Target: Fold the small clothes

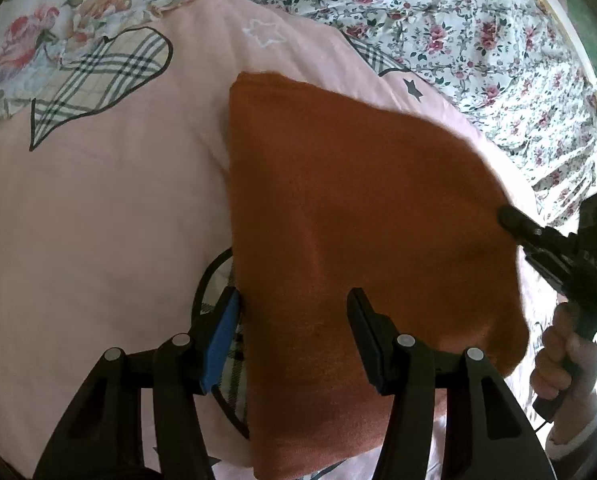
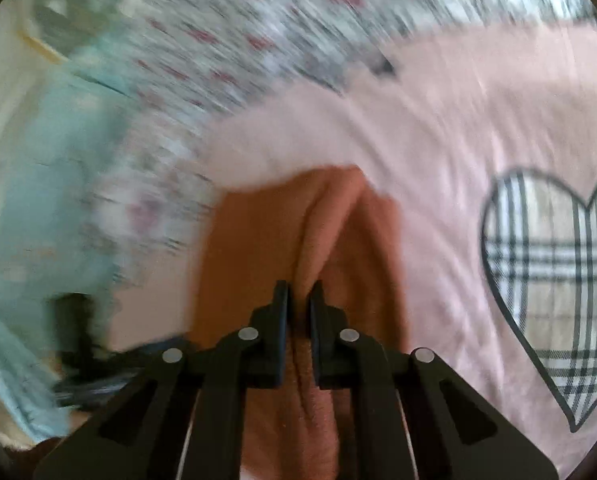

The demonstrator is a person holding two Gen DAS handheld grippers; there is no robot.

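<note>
Orange fleece cloth [image 1: 338, 240] fills the near field in our left wrist view, lying flat on the pink bedspread [image 1: 98, 220], folded edge running straight down its left side. Our left claw [image 1: 294, 320] hangs over its near left corner with jaws apart: blue-padded finger just off the cloth's left edge, black finger over the fabric, nothing pinched between them. We can't tell if the tips touch the cloth.

Right wrist view: our right claw [image 2: 298, 300] is clamped tight on a ridge of the same cloth [image 2: 258, 248], fabric bunched into a fold that rises between the fingers. That view is motion-blurred on its left half.

From the left camera, the right claw [image 1: 510, 220] meets the cloth's right edge, that side of the cloth blurred. A hand [image 1: 566, 360] with a light cuff grips its handle at the frame's right edge.

Further out: plaid heart print [image 1: 98, 84] on the bedspread, well left of the cloth; a second one [image 2: 550, 280] shows in the right view. Beyond that, floral sheet [image 1: 458, 32] across the far side of the bed. Pale blue fabric [image 2: 38, 200] sits at the left of the right view, too blurred to identify.
</note>
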